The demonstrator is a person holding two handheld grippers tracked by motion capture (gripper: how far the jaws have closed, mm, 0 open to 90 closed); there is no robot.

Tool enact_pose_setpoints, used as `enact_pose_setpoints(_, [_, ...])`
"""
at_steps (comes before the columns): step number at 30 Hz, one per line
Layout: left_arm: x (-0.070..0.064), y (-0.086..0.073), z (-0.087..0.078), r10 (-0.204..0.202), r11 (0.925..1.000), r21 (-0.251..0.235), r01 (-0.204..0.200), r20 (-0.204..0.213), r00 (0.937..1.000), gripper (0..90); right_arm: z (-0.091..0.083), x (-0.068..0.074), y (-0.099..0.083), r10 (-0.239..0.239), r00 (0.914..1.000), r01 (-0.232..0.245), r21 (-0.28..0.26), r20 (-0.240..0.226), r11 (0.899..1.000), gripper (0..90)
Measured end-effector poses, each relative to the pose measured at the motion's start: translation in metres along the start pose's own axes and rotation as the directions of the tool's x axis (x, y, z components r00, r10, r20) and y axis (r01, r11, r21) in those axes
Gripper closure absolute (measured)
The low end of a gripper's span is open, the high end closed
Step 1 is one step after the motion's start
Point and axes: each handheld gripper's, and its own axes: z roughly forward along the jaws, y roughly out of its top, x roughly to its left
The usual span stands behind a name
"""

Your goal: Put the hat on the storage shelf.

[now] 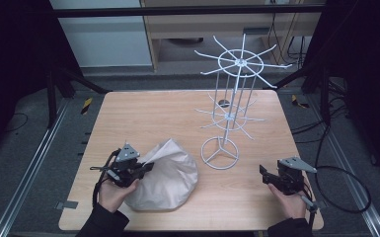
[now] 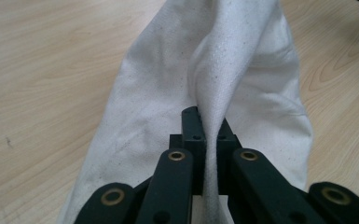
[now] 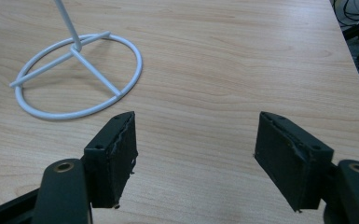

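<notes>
A crumpled off-white cloth bag [image 1: 165,177] lies at the front left of the wooden table [image 1: 148,113]. My left gripper [image 1: 147,167] is shut on a raised fold of the cloth bag [image 2: 242,60], which stands pinched between the jaws of the left gripper [image 2: 210,135]. A white wire rack [image 1: 232,94] with radiating hooks stands right of centre, and its ring base [image 3: 74,77] rests on the table. Near the front right edge my right gripper [image 1: 265,174] hovers, held by a hand. The right gripper [image 3: 193,161] is open, with bare wood between its jaws.
Beyond the table are a dark floor, black frame legs and cables [image 1: 343,185]. A pale cabinet [image 1: 103,34] stands at the back. Bare tabletop lies behind the bag and between the rack base and the right gripper.
</notes>
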Motion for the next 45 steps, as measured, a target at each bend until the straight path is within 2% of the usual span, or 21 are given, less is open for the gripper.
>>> enact_pose_setpoints(7, [-0.001, 0.004, -0.014, 0.005, 0.9976, -0.070, -0.006, -0.009, 0.9999, 88.5, 0.000, -0.001, 0.000, -0.005, 1.0000, 0.005, -0.006, 0.002, 1.000, 29.5])
enact_pose_setpoints(12, [-0.001, 0.006, -0.024, 0.004, 0.9924, -0.123, -0.007, -0.018, 0.9998, 88.5, -0.001, -0.001, 0.000, -0.010, 0.9999, 0.010, -0.010, 0.007, 1.000, 29.5])
enact_pose_setpoints(17, [0.000, 0.008, -0.036, -0.010, 0.9808, -0.195, 0.003, -0.032, 0.9994, 88.6, -0.001, -0.001, 0.000, -0.002, 1.0000, 0.002, -0.012, 0.000, 1.000, 29.5])
enact_pose_setpoints(20, [0.001, 0.010, -0.045, -0.018, 0.9701, -0.242, 0.008, -0.039, 0.9991, 88.6, 0.000, -0.002, 0.000, -0.015, 0.9999, 0.015, -0.017, 0.004, 1.000, 29.5])
enact_pose_setpoints(24, [0.002, 0.012, -0.054, -0.019, 0.9598, -0.281, 0.005, -0.047, 0.9987, 88.5, 0.000, -0.002, 0.000, -0.013, 0.9999, 0.013, -0.024, 0.003, 1.000, 29.5])
enact_pose_setpoints(31, [0.003, 0.013, -0.064, -0.041, 0.9333, -0.359, 0.015, -0.064, 0.9971, 88.5, 0.000, -0.002, 0.000, -0.026, 0.9997, 0.026, -0.031, 0.005, 0.999, 28.9])
enact_pose_setpoints(34, [0.004, 0.014, -0.069, -0.054, 0.9192, -0.393, 0.025, -0.063, 0.9966, 88.5, 0.000, -0.002, -0.001, -0.031, 0.9995, 0.031, -0.033, 0.008, 0.999, 28.8])
enact_pose_setpoints(42, [0.006, 0.018, -0.082, -0.078, 0.8751, -0.482, 0.043, -0.053, 0.9956, 88.5, 0.001, 0.000, 0.000, -0.043, 0.9990, 0.044, -0.034, 0.013, 0.998, 28.3])
enact_pose_setpoints(45, [0.006, 0.022, -0.088, -0.082, 0.8545, -0.517, 0.046, -0.046, 0.9956, 88.5, 0.001, 0.000, -0.001, -0.043, 0.9990, 0.044, -0.030, 0.013, 0.999, 28.2])
